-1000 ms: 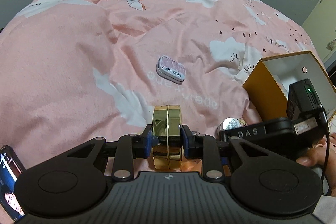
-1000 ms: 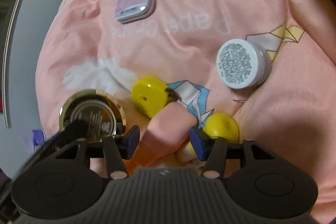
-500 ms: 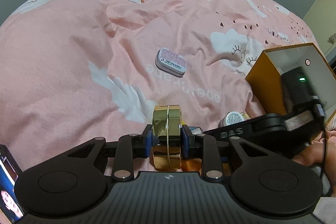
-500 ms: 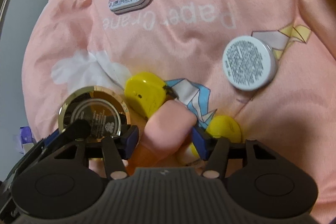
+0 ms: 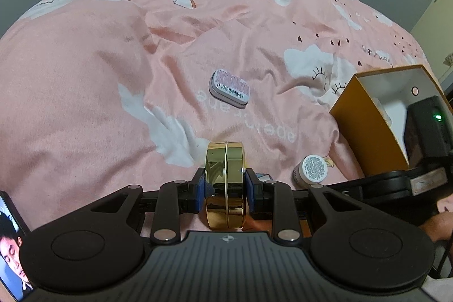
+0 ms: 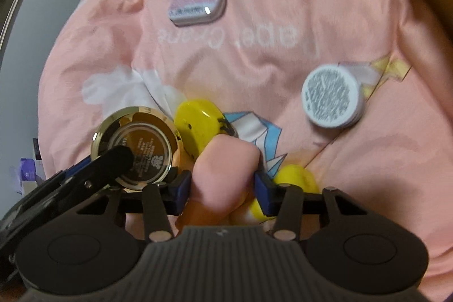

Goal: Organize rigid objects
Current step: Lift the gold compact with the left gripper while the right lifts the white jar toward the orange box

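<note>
Left gripper: left gripper (image 5: 225, 186) clamps a round gold tin (image 5: 225, 183) on edge, 1 blue pad on each flat face, so the tin's rim faces the camera; the tin hangs above the pink blanket (image 5: 85, 92).
Right gripper: right gripper (image 6: 223, 186) has just been closing; a pink, rounded object (image 6: 226, 169) sits between its blue pads and both pads appear to press its sides. What the object is cannot be told; its lower part looks orange.
Gold tin from the right: in the right wrist view the same tin shows its labelled flat face, with a black finger (image 6: 113, 163) of the left gripper laid across it, just left of the pink object.
Yellow pieces: 1 yellow rounded piece (image 6: 198, 123) lies just beyond the pink object, touching it; a 2nd yellow piece (image 6: 297, 177) lies by the right pad.
White jar: white round jar (image 6: 331, 98) with a printed lid lies on the blanket, to the right and apart from the grippers.
Flat tin: small pink-and-white tin (image 5: 230, 87) lies flat further out on the blanket, alone.
Box: open orange box (image 5: 368, 132) with a white inside stands at the right edge of the blanket, near the white jar.
Phone: lit phone screen (image 5: 11, 242) shows at the lower left of the left wrist view.
</note>
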A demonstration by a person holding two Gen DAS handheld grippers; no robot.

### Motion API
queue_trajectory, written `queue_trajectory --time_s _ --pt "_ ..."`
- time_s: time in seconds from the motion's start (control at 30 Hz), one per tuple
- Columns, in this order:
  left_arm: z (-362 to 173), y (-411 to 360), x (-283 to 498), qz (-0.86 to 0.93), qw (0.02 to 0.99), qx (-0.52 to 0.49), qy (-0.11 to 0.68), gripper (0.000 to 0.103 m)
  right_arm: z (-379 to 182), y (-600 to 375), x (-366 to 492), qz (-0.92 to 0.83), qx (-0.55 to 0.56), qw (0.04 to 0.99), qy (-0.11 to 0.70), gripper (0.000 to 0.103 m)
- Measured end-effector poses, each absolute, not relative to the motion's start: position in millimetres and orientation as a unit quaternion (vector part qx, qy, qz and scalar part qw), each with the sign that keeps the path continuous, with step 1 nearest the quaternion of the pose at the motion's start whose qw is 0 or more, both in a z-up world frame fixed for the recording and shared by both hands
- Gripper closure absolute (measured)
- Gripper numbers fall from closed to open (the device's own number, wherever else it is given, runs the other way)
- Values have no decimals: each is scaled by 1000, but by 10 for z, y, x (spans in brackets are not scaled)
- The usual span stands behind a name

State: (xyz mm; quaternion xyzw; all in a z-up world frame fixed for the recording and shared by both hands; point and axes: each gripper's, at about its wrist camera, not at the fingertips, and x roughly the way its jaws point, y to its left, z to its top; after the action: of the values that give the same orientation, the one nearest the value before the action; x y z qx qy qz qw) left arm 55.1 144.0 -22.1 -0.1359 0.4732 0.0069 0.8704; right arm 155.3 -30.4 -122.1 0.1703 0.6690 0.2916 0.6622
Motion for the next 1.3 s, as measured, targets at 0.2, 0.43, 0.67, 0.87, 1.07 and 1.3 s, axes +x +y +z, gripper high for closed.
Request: queue_trajectory --time_s 0.2,0.43,0.67,0.87,1.07,1.3 --pt "-128 1380 555 -2 872 -143 467 72 -952 -511 1540 305 163 698 627 57" --pt "84 1283 572 -20 882 -159 443 72 -484 -733 1523 325 145 756 550 57" --pt "350 1075 659 -68 891 -174 414 72 -99 -1095 1595 342 127 787 497 57" --pt "472 727 847 -143 883 -200 399 72 260 -1684 1731 331 112 813 467 57" --pt "394 289 1194 -208 855 -233 413 72 357 -2268 1915 253 55 847 465 57" --pt "-14 -325 1717 -251 818 -245 455 72 193 -2655 2132 198 13 849 490 58"
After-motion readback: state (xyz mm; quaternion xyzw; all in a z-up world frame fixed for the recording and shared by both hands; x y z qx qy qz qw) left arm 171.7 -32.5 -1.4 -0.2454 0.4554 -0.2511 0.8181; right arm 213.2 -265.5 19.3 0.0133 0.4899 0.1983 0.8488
